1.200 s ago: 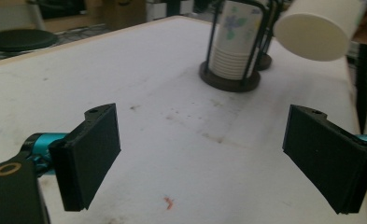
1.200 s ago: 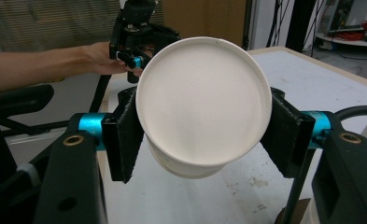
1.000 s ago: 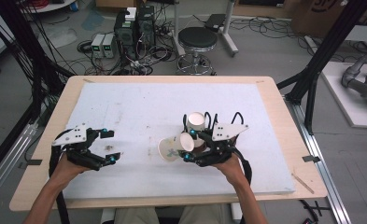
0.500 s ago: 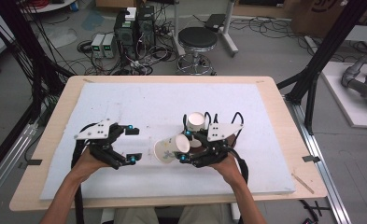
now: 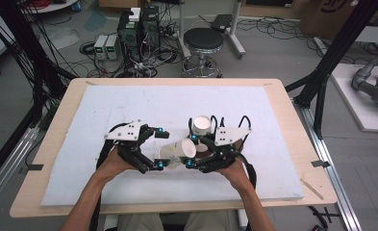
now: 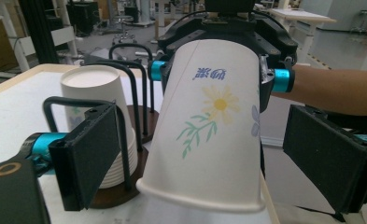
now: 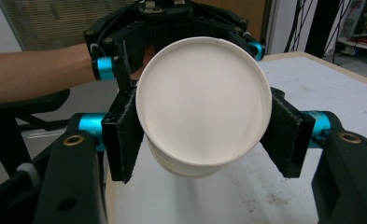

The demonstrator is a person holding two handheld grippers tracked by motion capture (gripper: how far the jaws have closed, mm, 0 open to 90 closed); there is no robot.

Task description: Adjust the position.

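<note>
A white paper cup [image 5: 175, 150] with a flower print lies on its side in the air between my two grippers. My right gripper [image 5: 190, 150] is shut on its narrow end; in the right gripper view the cup's round base [image 7: 202, 102] faces the camera between the pads of that gripper [image 7: 202, 137]. My left gripper [image 5: 160, 148] is open, its jaws on either side of the cup's wide rim. In the left gripper view small gaps separate the cup [image 6: 209, 126] from the pads [image 6: 95, 156].
A stack of paper cups [image 5: 202, 126] stands upside down in a dark round holder with black wire posts [image 6: 125, 51], just behind the right gripper. A white mat [image 5: 129, 103] covers the wooden table [image 5: 47, 139]. Stool, cables and electronics are on the floor beyond.
My left gripper has moved right across the mat until its open jaws straddle the cup's rim. The right gripper has kept the cup nearly still.
</note>
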